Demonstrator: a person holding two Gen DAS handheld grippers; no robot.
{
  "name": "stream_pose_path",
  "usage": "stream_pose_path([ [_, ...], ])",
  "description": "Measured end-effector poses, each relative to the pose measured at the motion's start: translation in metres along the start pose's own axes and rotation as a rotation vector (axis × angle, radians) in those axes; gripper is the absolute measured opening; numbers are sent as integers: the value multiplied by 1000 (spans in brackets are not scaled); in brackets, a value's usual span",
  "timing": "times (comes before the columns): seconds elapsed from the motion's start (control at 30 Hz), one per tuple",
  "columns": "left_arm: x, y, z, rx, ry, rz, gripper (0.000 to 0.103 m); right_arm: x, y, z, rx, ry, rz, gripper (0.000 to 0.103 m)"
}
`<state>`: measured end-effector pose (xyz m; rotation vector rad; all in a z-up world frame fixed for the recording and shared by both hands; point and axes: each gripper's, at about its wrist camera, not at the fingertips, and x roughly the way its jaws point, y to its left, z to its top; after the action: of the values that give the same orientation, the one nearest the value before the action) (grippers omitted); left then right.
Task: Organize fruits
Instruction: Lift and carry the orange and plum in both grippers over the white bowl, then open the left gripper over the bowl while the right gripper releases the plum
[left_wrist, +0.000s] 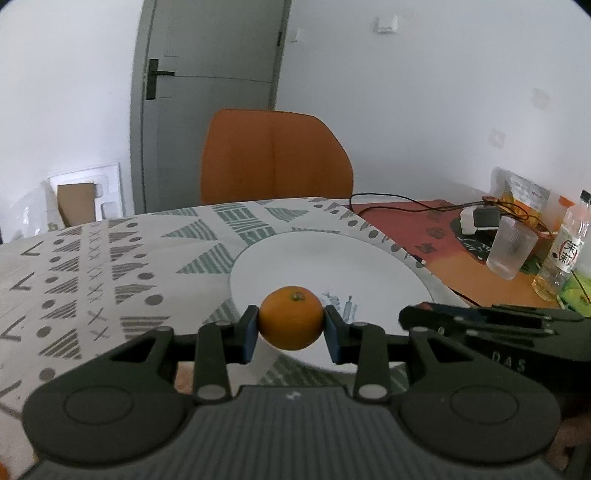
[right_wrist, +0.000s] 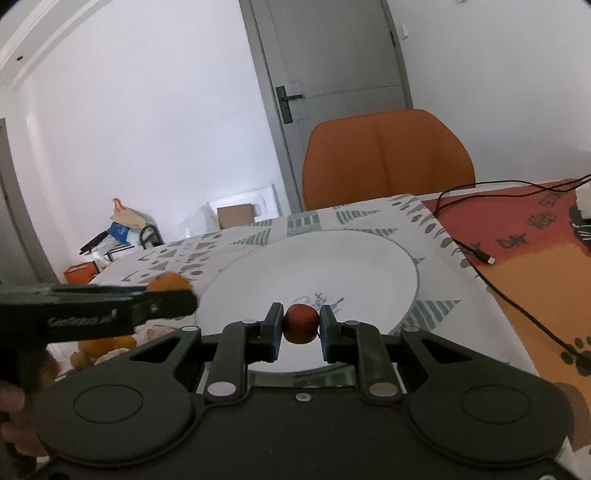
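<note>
The orange (left_wrist: 290, 318) is round, smooth and evenly coloured, its small greenish stem scar turned up and toward the camera; it sits clamped between the blue pads of the left gripper (left_wrist: 291, 325), over the near rim of the plate (left_wrist: 332, 254). Whether it hangs above the plate or touches it cannot be told. The red fruit (right_wrist: 301, 324) is smaller and darker — a deep, dull red, roundish — and is pinched between the pads of the right gripper (right_wrist: 300, 326), also over the near part of the plate, just in front of its blue printed motif. In the right wrist view the left gripper shows at the left with the orange peeking above its finger, and more orange fruit (right_wrist: 101, 345) lies low behind it, blurred. The plate is white with a thin grey rim line and rests on a patterned cloth (left_wrist: 110, 266). Beyond stands an orange chair (left_wrist: 273, 155) before a grey door (left_wrist: 207, 92). To the right — on a red-orange mat (left_wrist: 424, 229) — are a ribbed cup (left_wrist: 511, 247), a bottle (left_wrist: 561, 254) and a black cable (right_wrist: 498, 284).
</note>
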<state>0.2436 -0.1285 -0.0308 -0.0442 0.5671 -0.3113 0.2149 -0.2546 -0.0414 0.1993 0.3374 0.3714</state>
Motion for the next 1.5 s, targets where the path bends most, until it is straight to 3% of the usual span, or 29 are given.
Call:
stream_pose_path([
  [0.1,9,-5,3,8,15,-16,36,-5,-1,-1,-1,-21,-33,30],
  [0.37,14,-19,10,8,18,-20,38,-25,-16,-1,36,-40,-59,30],
  [0.5,7,-23,13,8,-2,13,43,-31,-17,-3,41,-43,-49,40],
  [0.7,-13,-17,10,-13,-24,57,67,-37,-13,-6,45,-52,-37,50],
  [0.77,-21,-14,7,-17,-25,73,80,-39,-12,-6,45,-59,-35,55],
  [0.97,-43,-2,1,-76,-22,127,91,-48,-1,-7,28,-78,-18,67],
  [1.33,-96,22,-4,-133,-83,218,97,-61,17,-9,-6,-96,20,98],
  [1.5,-120,32,-12,-144,-94,278,98,-63,29,-11,-20,-80,31,101],
])
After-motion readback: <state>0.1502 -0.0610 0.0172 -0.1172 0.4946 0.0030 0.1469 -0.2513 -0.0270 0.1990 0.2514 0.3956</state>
